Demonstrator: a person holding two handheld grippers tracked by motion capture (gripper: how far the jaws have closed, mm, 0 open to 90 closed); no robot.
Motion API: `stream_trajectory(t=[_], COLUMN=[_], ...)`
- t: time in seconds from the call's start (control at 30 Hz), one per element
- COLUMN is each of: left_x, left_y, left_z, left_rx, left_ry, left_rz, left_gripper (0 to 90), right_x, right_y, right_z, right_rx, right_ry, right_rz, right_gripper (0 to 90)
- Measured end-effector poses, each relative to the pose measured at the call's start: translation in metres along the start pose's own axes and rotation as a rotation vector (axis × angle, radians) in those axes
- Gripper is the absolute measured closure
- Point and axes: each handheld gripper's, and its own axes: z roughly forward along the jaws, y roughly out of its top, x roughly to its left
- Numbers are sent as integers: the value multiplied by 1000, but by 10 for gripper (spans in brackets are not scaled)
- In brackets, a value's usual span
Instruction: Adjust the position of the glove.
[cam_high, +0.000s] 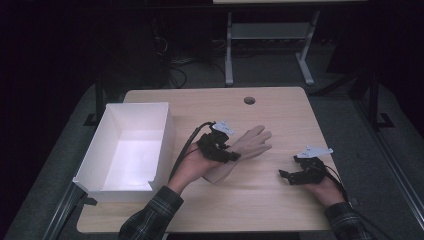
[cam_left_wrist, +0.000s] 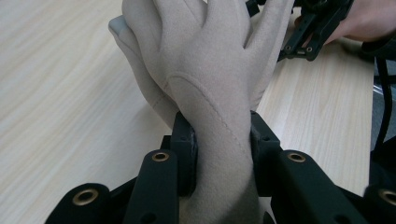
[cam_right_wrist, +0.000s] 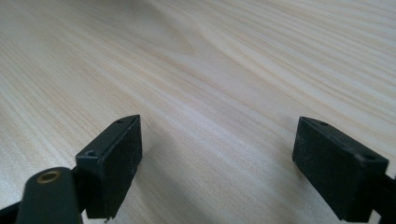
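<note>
A: From the high view, how far along are you?

B: Your left gripper (cam_high: 227, 152), at the middle of the frame, is clamped on the beige glove (cam_high: 250, 145), whose fingers point toward the upper right. The white box (cam_high: 162, 135) at the left looks empty, so I judge that the glove has yet to go in.

A: And the left gripper view?

B: The glove (cam_left_wrist: 210, 70) fills the centre, and both jaws squeeze its cuff near the bottom. Its fingertips hang just above the table (cam_left_wrist: 60, 93) or brush it; I cannot tell which.

A: The right gripper view?

B: Your right gripper (cam_right_wrist: 217, 154) stands wide apart with nothing between its jaws, over bare table (cam_right_wrist: 210, 70). In the high view it rests at the lower right (cam_high: 290, 176), well apart from the glove. What is left, I judge: carry the glove to the box and let go.
</note>
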Motion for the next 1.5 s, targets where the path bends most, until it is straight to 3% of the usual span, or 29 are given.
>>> stream_trajectory(t=[0.37,0.73,1.2,1.5], left_x=[7,23,46,63], left_y=[2,0,-24,-52], left_z=[-50,-102,-146,-178], left_rx=[-50,-88,-123,-133], left_ry=[74,147,218,283], left_rz=[-39,-62,-141,-202], left_gripper=[692,692,692,692], right_x=[0,-1,-1,-1], right_y=[0,1,1,1], right_z=[1,1,1,1], right_rx=[3,5,6,6], right_ry=[10,13,12,12], right_rz=[-7,-14,-16,-16], right_gripper=[130,128,128,129])
